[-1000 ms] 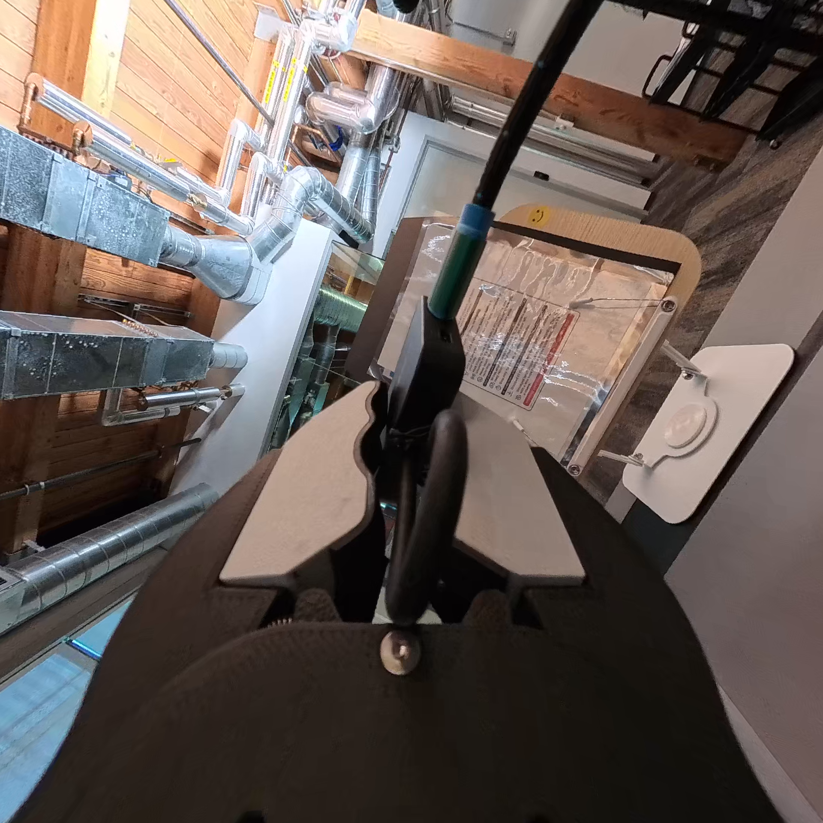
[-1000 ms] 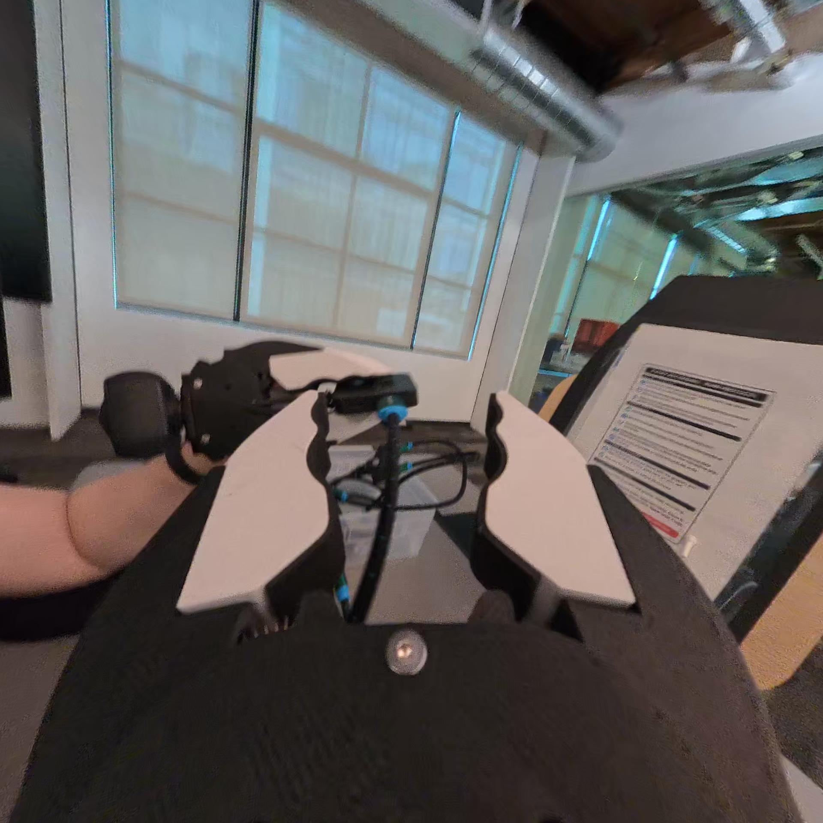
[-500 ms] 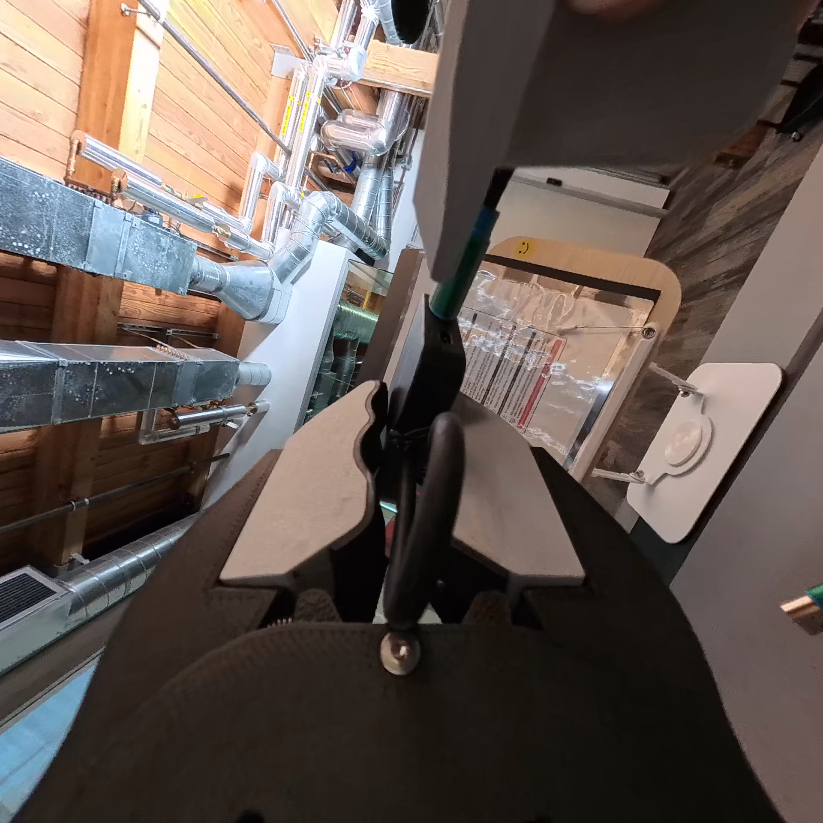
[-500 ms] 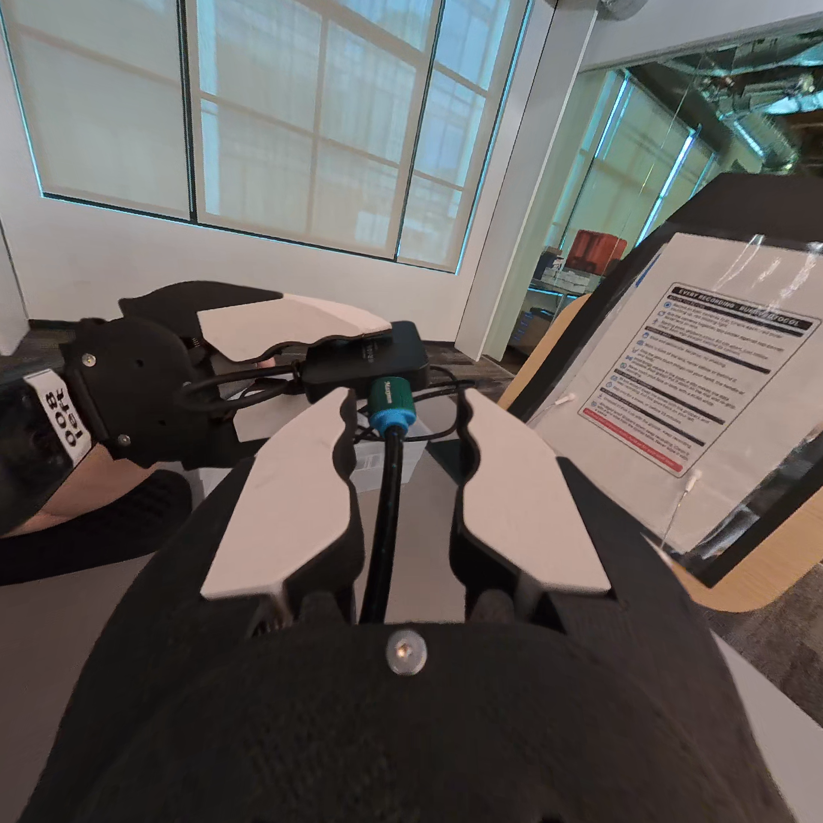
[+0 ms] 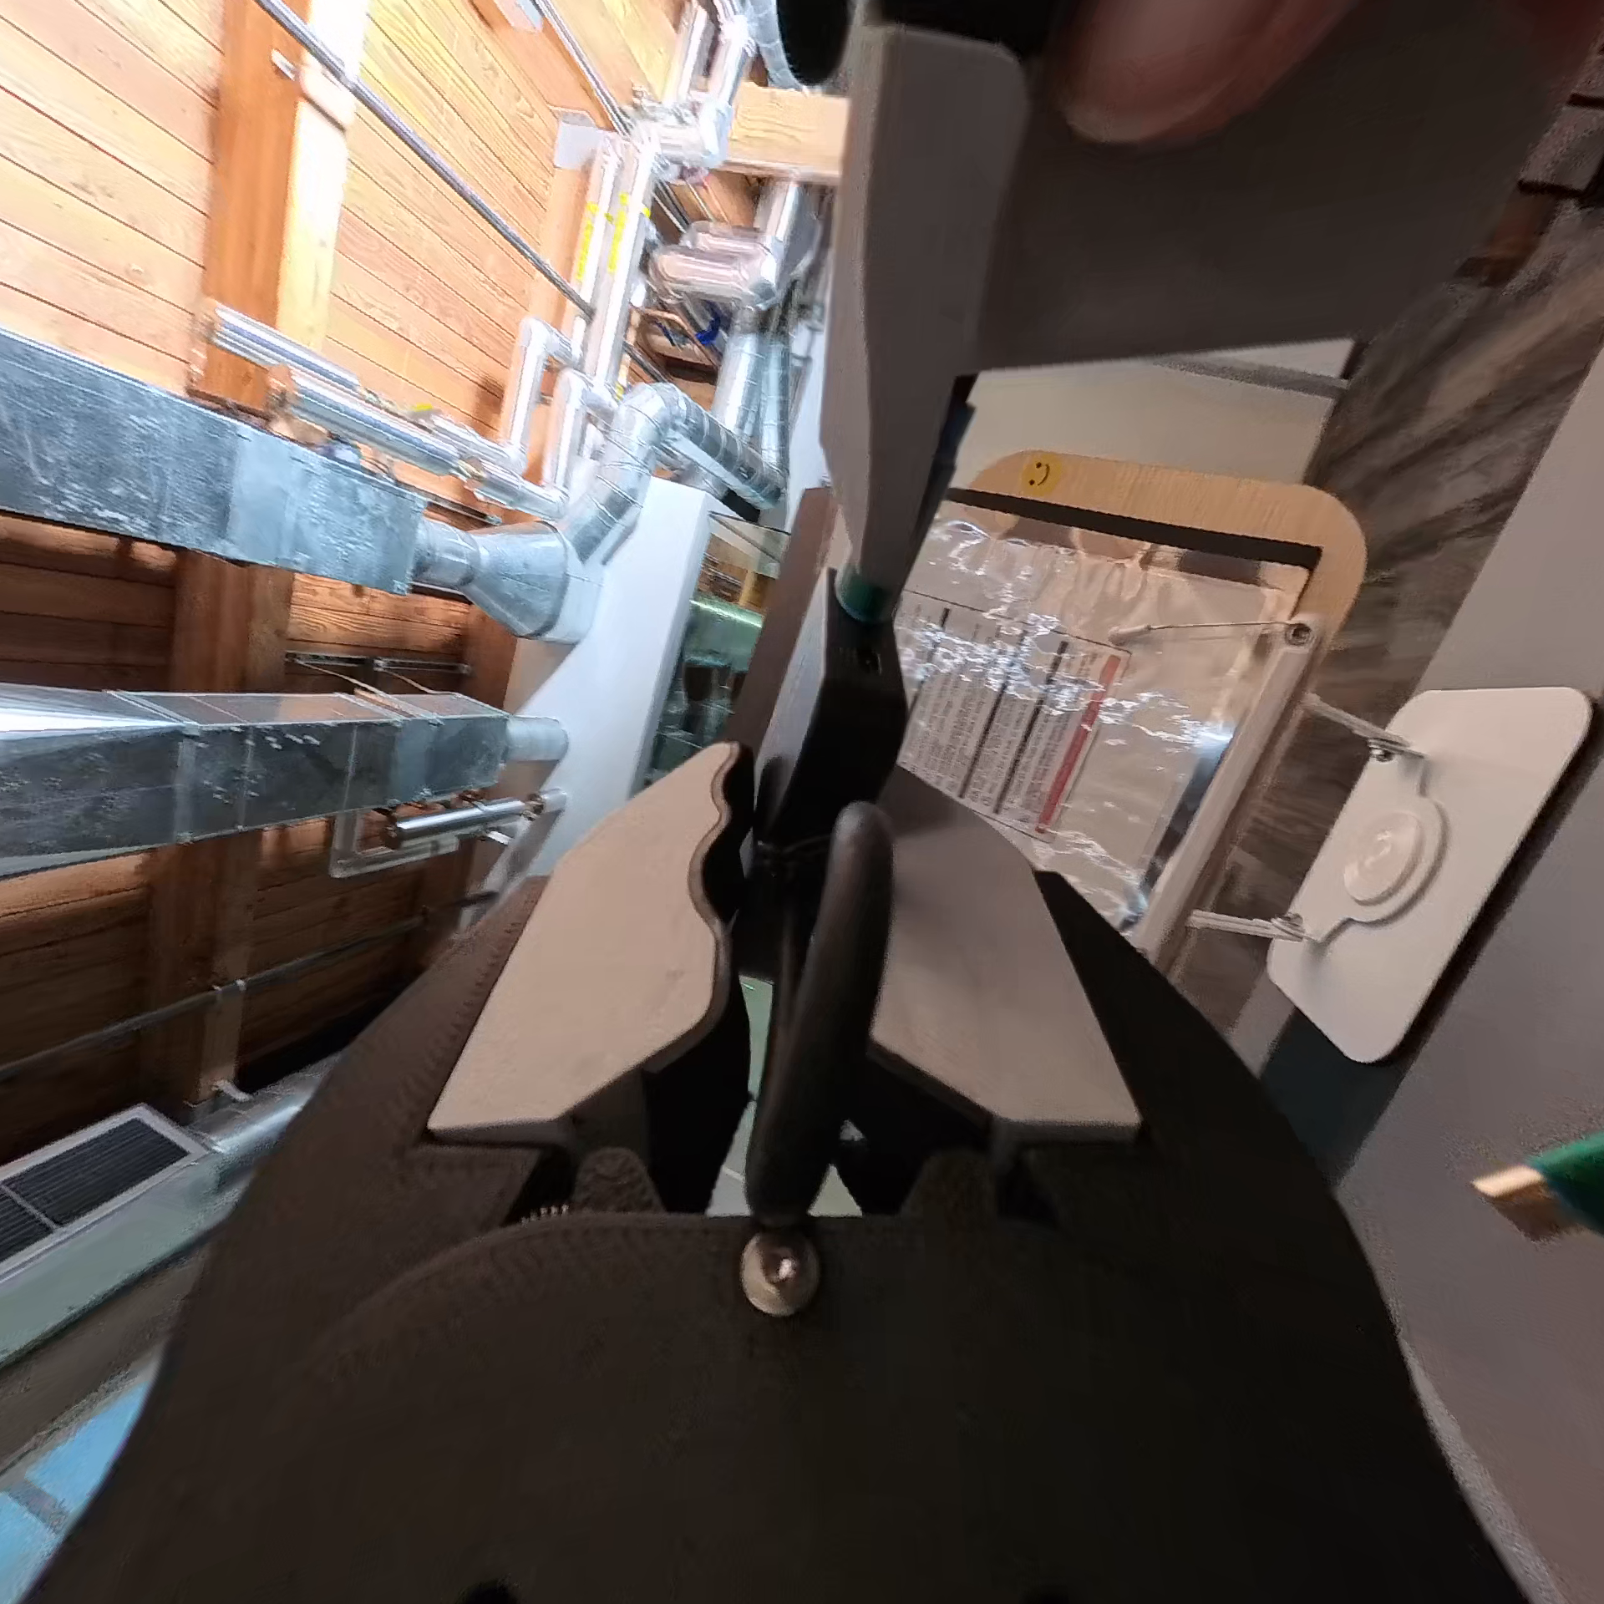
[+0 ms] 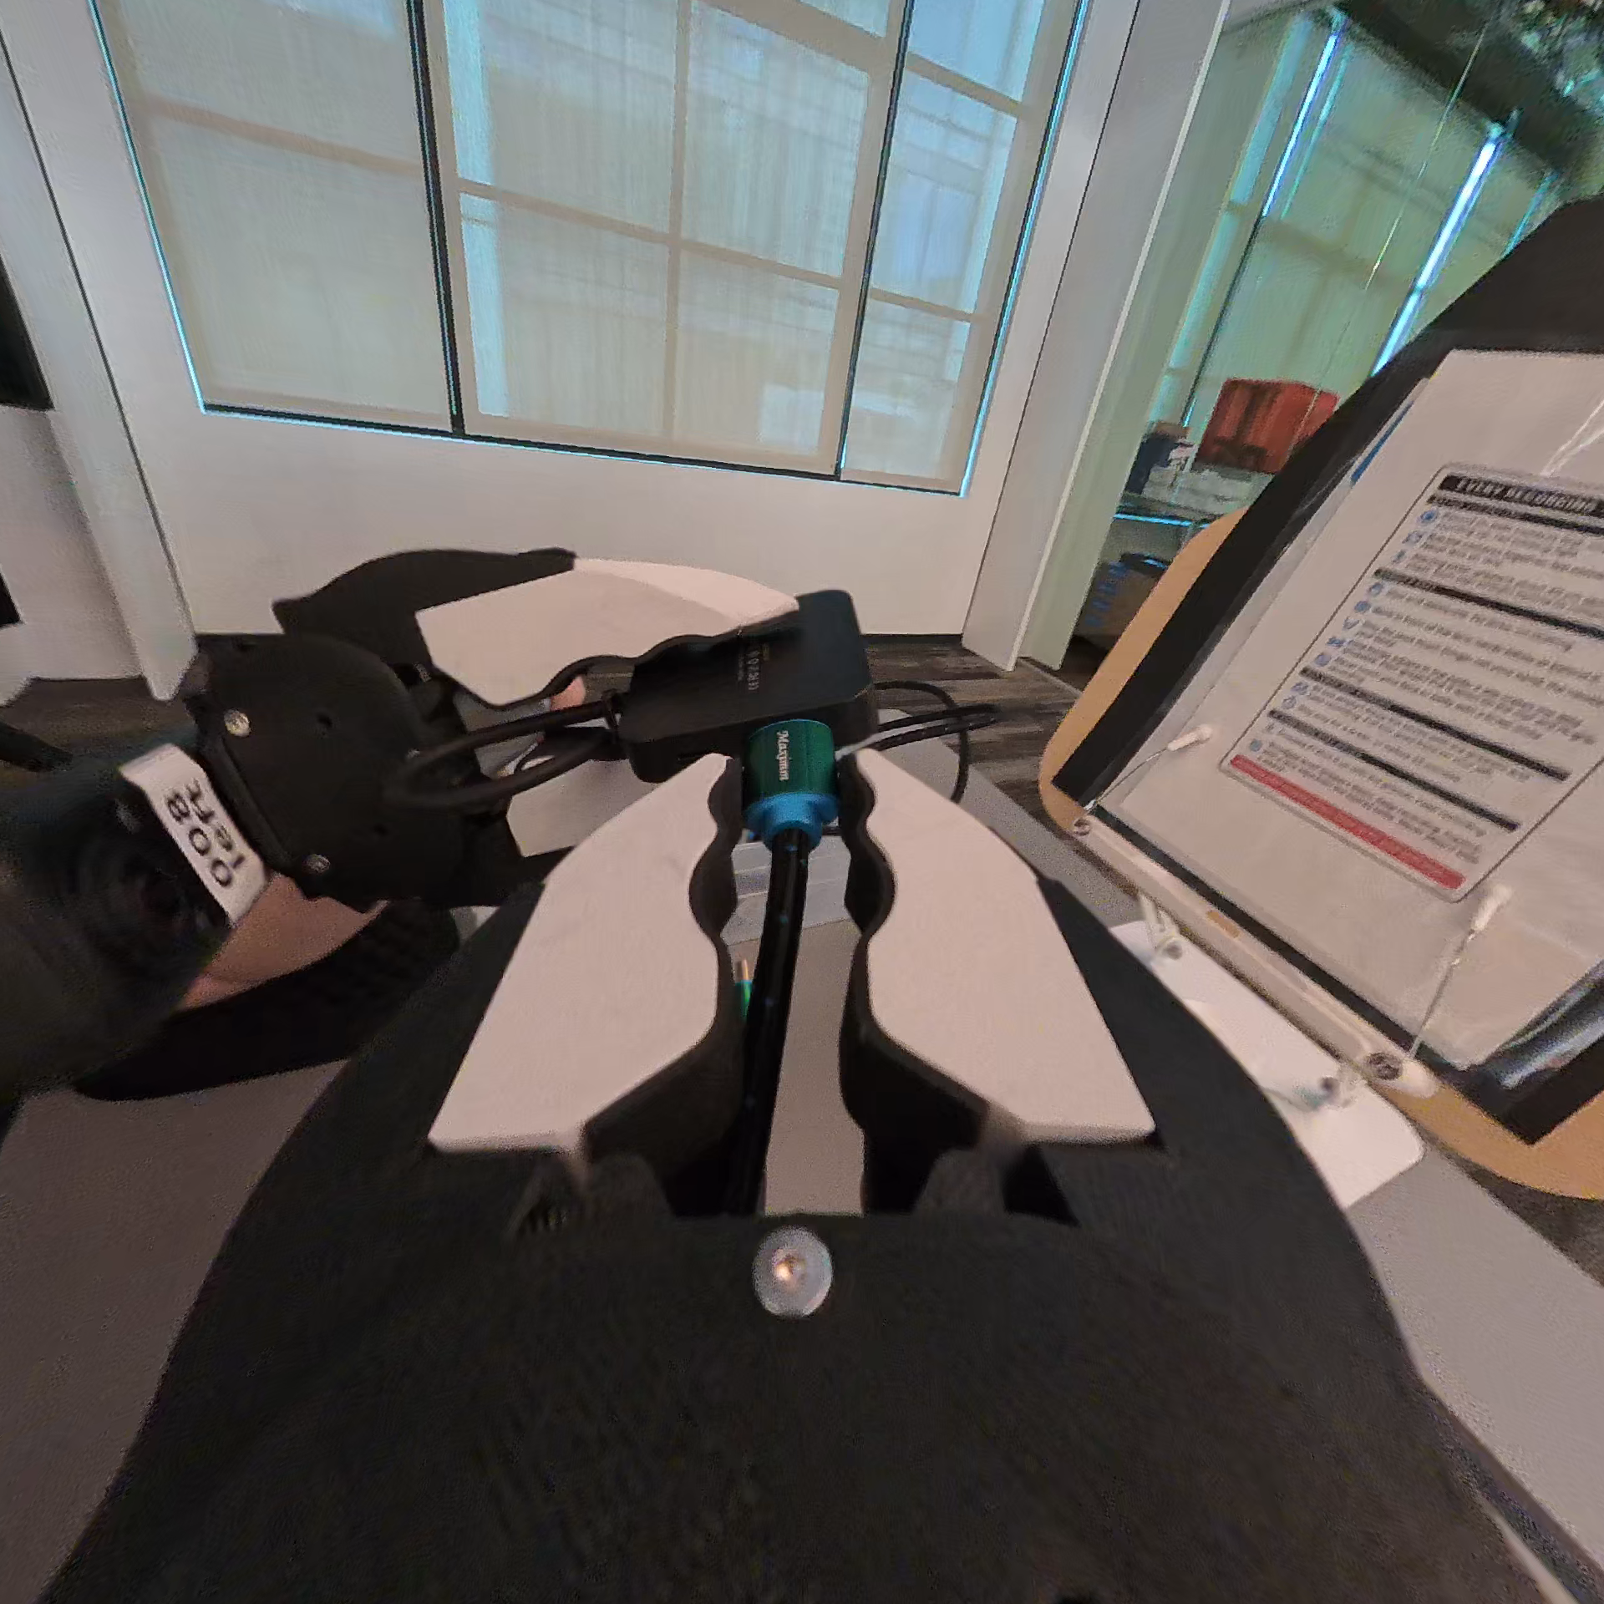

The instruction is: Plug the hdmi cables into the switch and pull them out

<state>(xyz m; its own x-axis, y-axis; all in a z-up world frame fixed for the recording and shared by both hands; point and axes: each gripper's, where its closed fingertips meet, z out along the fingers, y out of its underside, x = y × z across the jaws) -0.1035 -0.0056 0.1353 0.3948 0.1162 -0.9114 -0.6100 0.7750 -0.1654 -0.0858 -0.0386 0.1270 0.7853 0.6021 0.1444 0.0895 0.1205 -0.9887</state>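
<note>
My left gripper (image 5: pixel 816 781) is shut on the black HDMI switch (image 5: pixel 838 712) and holds it in the air, edge-on. A green HDMI plug (image 5: pixel 864 599) with a blue collar sits in the switch's far end. In the right wrist view the switch (image 6: pixel 755 677) is gripped from the left by the left gripper (image 6: pixel 599 634). My right gripper (image 6: pixel 785 772) has its fingers closed against the sides of the green plug (image 6: pixel 785 764), and the black cable (image 6: pixel 768 998) runs back between them. A second, loose green connector (image 5: pixel 1536 1198) with a gold tip hangs at the right edge.
A board with a printed sheet in a clear holder (image 6: pixel 1389 738) stands at the right on the grey table (image 6: pixel 130 1258). A white pad (image 6: pixel 1258 1085) lies at its foot. A pale box (image 6: pixel 781 877) with cables lies under the switch. Windows are behind.
My right gripper has moved forward along the cable to the green plug and its fingers have narrowed onto it. My left gripper keeps holding the switch.
</note>
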